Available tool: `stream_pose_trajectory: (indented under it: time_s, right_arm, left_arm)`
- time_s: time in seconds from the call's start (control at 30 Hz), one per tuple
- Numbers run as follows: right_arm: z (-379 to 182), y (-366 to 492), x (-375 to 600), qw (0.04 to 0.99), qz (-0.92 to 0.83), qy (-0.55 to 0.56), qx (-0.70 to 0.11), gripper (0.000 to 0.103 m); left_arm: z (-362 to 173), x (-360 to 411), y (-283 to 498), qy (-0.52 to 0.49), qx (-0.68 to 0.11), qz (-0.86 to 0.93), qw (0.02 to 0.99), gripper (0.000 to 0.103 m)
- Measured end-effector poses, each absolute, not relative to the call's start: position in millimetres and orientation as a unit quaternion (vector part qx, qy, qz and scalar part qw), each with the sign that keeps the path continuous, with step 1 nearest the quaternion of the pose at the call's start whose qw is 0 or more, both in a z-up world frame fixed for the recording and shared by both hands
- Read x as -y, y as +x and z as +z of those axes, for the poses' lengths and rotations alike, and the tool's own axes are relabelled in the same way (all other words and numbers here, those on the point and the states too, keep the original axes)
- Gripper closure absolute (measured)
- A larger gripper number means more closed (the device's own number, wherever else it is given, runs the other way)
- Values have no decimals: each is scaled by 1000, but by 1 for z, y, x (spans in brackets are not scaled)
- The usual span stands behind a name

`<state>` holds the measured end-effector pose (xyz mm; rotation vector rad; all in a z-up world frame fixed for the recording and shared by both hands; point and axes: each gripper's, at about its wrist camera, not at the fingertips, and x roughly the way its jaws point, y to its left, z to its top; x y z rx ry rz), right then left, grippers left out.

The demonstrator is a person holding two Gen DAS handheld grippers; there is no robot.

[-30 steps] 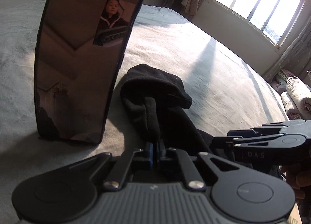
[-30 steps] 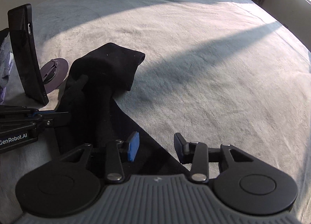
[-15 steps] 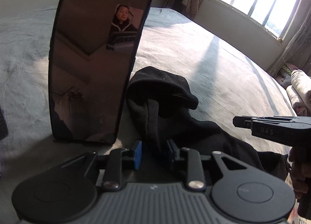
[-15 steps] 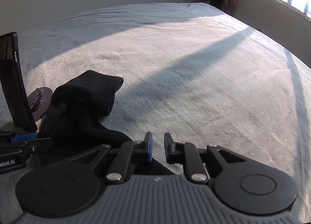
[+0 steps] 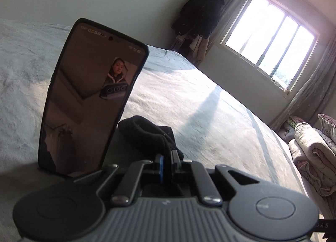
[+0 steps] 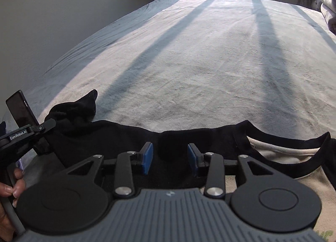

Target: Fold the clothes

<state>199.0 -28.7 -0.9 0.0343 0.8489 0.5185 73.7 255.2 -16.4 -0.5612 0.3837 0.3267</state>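
The black garment (image 6: 117, 136) lies along the near edge of the bed (image 6: 199, 57), one bunched end beside the upright phone (image 5: 88, 103). Since the earlier frame it has been drawn out into a wide strip. The left gripper (image 5: 167, 163), previously parted, now pinches a fold of the fabric. The right gripper (image 6: 169, 159) has widened from a narrow gap and holds nothing, with the garment beneath its fingers.

A phone (image 5: 90, 103) stands upright on the pale bedspread (image 5: 189, 103) at nine o'clock, its screen showing a face. At two o'clock a bright window (image 5: 271, 52) glares; dark clothes (image 5: 199, 12), perhaps coats, hang at twelve, rolled blankets (image 5: 310, 158) at three.
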Motion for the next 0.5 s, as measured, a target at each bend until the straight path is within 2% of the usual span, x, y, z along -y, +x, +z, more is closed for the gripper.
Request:
stream_pose_trajectory:
  time_s: [0.03,0.17,0.37,0.47,0.5]
  right_arm:
    - [-7,198,28,882,234,4,-409,69]
    - [-38,211,16,886,202,-23,-416,74]
    - [-49,239,-31,906,188,-70,-372,73]
    - [-41,246,-39,908,186,-79,-368,73]
    - [-36,242,-38,909,194,-72,-362,73]
  left_arm:
    - [-14,-252,72,-267,-183,167,931,97]
    - [-17,-247,72,-239,-218,216,921,97]
    - [-38,-269,81,-280,-281,233,888,96]
    - [-44,-282,78,-317,-275,229,878,95]
    - [-46,-285,78,-329,-268,226,877,92]
